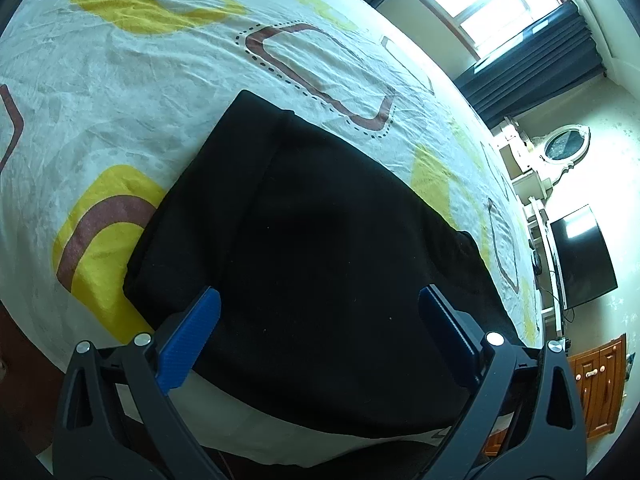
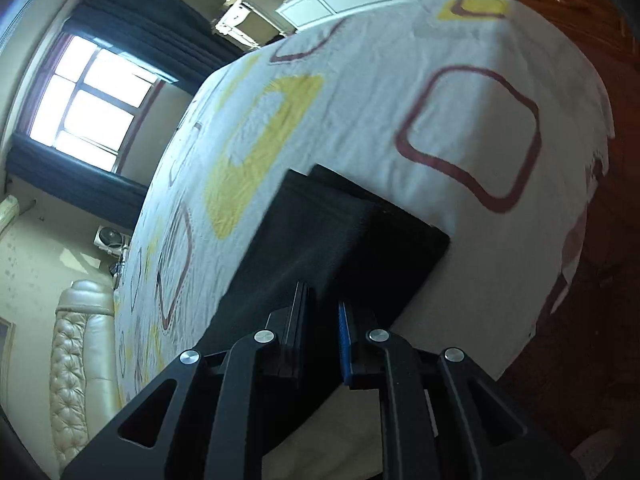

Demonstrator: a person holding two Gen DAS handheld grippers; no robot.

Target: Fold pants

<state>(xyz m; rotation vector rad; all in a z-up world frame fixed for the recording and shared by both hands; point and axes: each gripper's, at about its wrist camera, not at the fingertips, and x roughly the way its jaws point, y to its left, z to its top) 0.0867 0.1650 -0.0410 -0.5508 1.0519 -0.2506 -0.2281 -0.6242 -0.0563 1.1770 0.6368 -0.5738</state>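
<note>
The black pants (image 1: 316, 248) lie folded in layers on the patterned bed sheet (image 1: 120, 92), near the bed's front edge. My left gripper (image 1: 320, 320) is open and empty, its blue pads (image 1: 192, 332) spread wide just above the near part of the pants. In the right wrist view the pants (image 2: 332, 236) stretch away from the fingers. My right gripper (image 2: 322, 316) is shut on the near edge of the pants and holds the fabric between its pads.
The bed sheet (image 2: 380, 100) is white with yellow and maroon squares. A window with dark curtains (image 1: 520, 40), a TV (image 1: 580, 256), a wooden cabinet (image 1: 596, 388) and a padded headboard (image 2: 76, 360) surround the bed. The floor (image 2: 600, 320) lies past the bed edge.
</note>
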